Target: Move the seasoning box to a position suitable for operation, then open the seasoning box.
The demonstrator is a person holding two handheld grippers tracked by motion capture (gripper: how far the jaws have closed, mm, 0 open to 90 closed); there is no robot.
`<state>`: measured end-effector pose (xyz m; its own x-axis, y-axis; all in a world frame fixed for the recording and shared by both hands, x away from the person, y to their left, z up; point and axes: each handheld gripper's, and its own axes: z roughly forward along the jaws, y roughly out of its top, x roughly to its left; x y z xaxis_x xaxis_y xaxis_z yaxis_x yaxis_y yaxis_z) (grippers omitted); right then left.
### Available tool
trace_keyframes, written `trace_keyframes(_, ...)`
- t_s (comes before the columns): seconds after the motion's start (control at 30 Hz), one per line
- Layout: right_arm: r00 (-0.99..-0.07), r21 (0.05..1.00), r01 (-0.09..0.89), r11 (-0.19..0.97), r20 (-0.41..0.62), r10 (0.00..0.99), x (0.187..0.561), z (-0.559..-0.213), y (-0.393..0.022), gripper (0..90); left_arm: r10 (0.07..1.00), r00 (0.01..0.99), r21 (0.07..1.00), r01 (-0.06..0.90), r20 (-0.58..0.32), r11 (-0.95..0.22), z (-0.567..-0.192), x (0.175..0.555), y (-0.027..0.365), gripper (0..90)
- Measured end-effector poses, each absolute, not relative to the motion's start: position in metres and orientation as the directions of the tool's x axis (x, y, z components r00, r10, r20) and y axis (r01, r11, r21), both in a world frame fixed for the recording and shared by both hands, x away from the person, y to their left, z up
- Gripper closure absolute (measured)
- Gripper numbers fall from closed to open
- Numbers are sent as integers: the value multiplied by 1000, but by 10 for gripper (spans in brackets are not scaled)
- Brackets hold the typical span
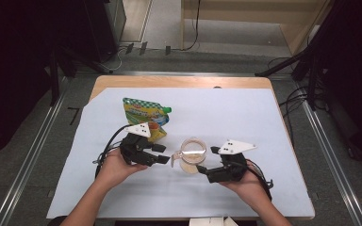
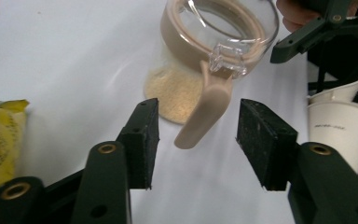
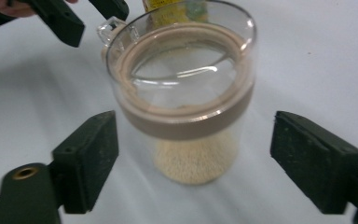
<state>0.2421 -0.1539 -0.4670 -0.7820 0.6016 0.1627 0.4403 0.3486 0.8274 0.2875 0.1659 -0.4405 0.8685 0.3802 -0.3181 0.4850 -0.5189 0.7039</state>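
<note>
- Clear glass jar [image 1: 193,155], beige band, pale grains inside, stands on the white table cover [image 1: 245,122] between my grippers.
- My left gripper [image 2: 196,135]: ribbed black pads apart, flanking the smooth beige clasp lever [image 2: 205,114] (no contact).
- My right gripper [image 3: 193,158]: jaws wide apart, jar between, untouched.

Black hand-held gripper [image 1: 166,159], brass-ringed screw holes, white three-cornered plate, trailing cable

Jar [image 3: 186,112]: clear glossy glass or plastic, cannot tell which; smooth matt beige band at rim; fine pale grain inside. Latch lever [image 2: 204,112]: smooth beige plastic, clear plastic hinge. Gripper pads [image 2: 145,140]: matt black, rough foam-like. Pouch [image 1: 146,117]: glossy printed film. Table cover [image 1: 226,113]: smooth, pale, faint sheen. Cup [image 2: 338,128]: matt white paper.
</note>
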Motion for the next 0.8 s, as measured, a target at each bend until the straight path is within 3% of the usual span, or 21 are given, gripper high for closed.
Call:
trace_keyframes(0.2, -770, 840, 436, 323, 162, 618, 233, -458, -174, 317, 378, 879, 704, 463, -290, -539, -440, 286, 162, 622)
trace_keyframes(0.47, -778, 843, 411, 347, 126, 615, 234, -458, -165, 350, 391, 880, 694, 459, -269, -555, -443, 291, 157, 797)
trace_keyframes(0.8, -779, 825, 435, 361, 144, 611, 241, -464, -161, 403, 423, 867, 694, 476, -264, -541, -449, 294, 147, 851)
